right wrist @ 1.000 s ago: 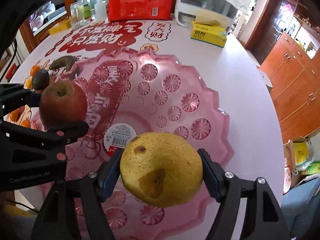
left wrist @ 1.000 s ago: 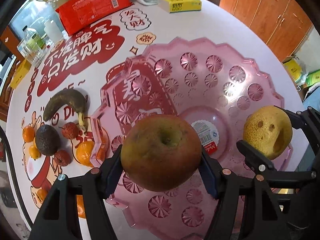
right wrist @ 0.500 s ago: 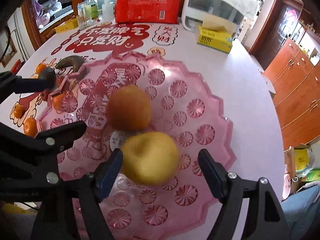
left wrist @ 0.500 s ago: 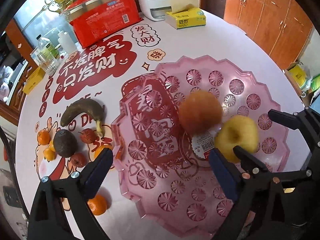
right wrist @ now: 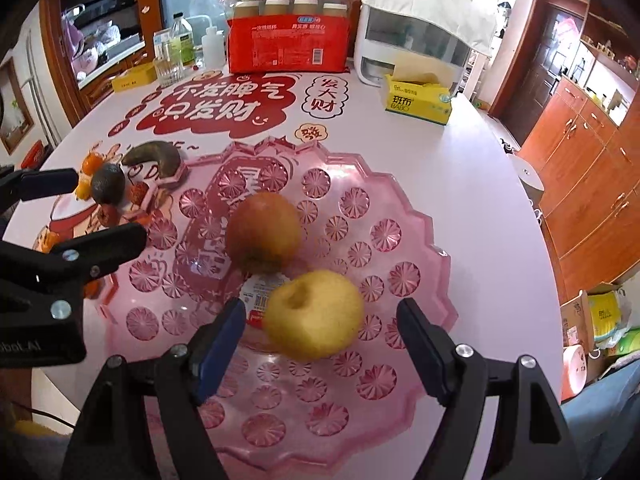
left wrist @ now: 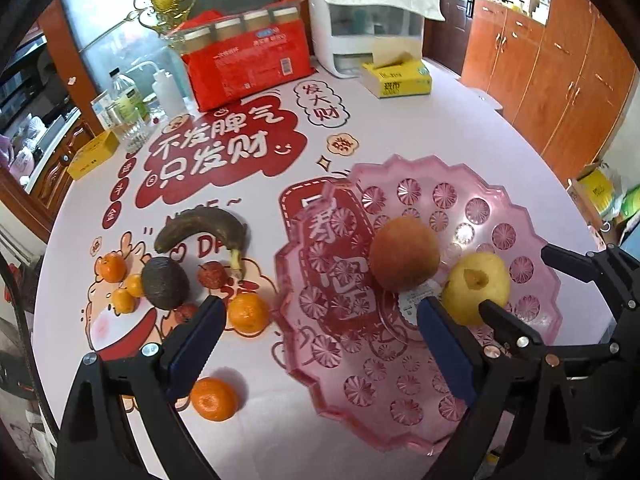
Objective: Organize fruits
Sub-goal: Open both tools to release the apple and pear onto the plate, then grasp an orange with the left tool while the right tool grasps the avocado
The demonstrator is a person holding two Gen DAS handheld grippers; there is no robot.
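A red-brown apple (left wrist: 404,254) (right wrist: 262,233) and a yellow pear (left wrist: 478,288) (right wrist: 314,315) lie side by side in the pink glass fruit plate (left wrist: 532,248) (right wrist: 404,216). My left gripper (left wrist: 320,328) is open and empty, raised above the plate's left edge. My right gripper (right wrist: 320,340) is open and empty, just behind the pear. Left of the plate lie a dark banana (left wrist: 200,226), an avocado (left wrist: 165,282), several small oranges (left wrist: 248,313) and small red fruits (left wrist: 210,274).
At the table's far side stand a red pack of cups (left wrist: 248,60), a white dispenser (left wrist: 368,24), a yellow tissue box (left wrist: 398,78), bottles (left wrist: 128,108) and a small yellow box (left wrist: 94,154). The table edge curves at right, with wooden cabinets (right wrist: 592,168) beyond.
Both grippers let go of their fruit and drew back upward. The apple and pear dropped into the plate and now rest there side by side.
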